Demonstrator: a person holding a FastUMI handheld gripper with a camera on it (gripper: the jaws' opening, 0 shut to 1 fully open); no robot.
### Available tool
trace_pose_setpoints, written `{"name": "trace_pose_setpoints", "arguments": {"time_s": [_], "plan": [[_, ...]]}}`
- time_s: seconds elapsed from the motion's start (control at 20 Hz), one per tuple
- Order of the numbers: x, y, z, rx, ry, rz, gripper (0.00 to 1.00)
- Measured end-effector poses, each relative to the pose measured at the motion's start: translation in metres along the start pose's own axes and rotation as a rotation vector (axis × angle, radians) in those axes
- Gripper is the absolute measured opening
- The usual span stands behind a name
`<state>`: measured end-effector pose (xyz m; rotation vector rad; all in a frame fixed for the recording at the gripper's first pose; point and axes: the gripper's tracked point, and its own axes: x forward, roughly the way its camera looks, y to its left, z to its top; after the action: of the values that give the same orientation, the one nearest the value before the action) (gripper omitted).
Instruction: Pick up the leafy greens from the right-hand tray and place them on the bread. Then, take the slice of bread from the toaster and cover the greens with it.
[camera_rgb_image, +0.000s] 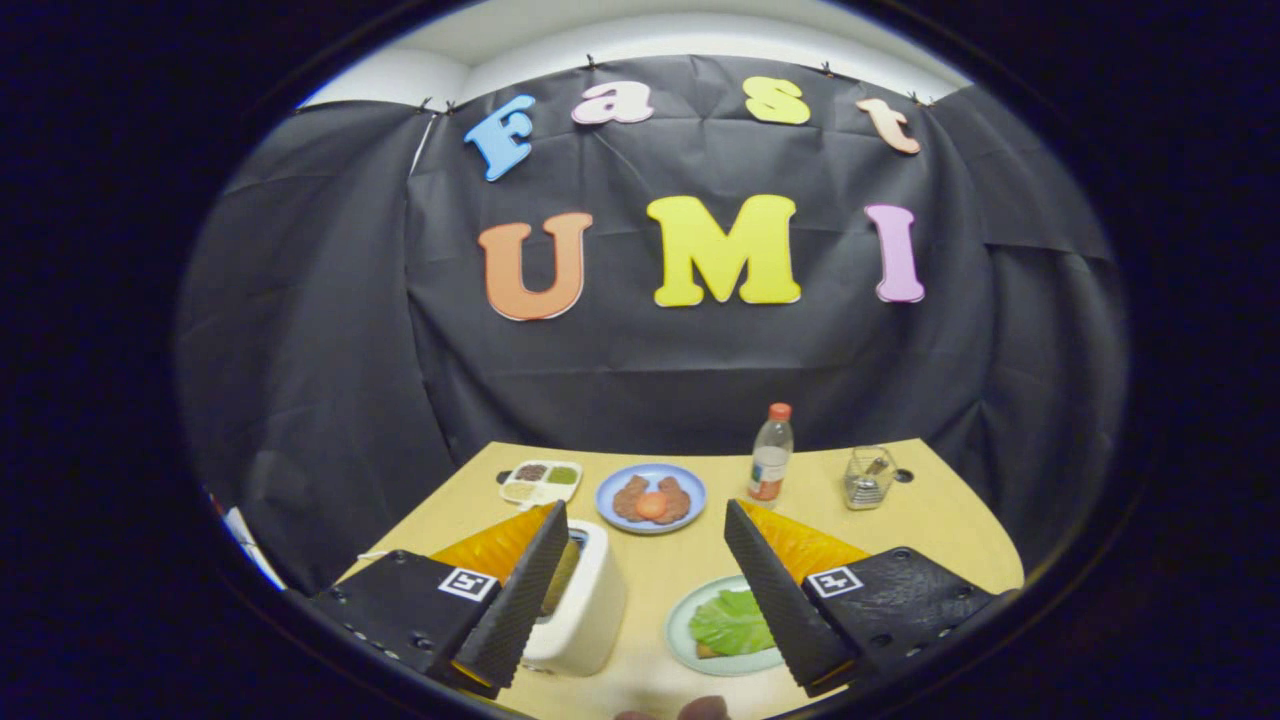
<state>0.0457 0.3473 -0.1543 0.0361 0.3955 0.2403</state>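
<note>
Greens, a flat leaf of bright lettuce, already lie on a brown bread slice on a pale green round plate, just inside the right finger of the black two-finger gripper. Its jaws stand wide apart, released, holding nothing. A cream-white toaster sits against the left finger, with the second bread slice upright in its slot. Beyond the fingers, on the tan wooden table, are a blue plate of browned patties, a small bottle with an orange cap, a white divided tray and a glass jar. Judging by this, the leaf step is done; next the jaws should straddle the toaster slice and close.
</note>
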Motion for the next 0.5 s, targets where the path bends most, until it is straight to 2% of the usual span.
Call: {"name": "trace_pose_setpoints", "arguments": {"time_s": [0.15,0.45,0.5], "plan": [[0.019,0.041,-0.025,-0.019,0.045,0.019,0.96],[0.057,0.061,-0.076,-0.015,0.156,-0.042,0.96],[0.063,0.062,-0.082,-0.014,0.172,-0.053,0.91]]}}
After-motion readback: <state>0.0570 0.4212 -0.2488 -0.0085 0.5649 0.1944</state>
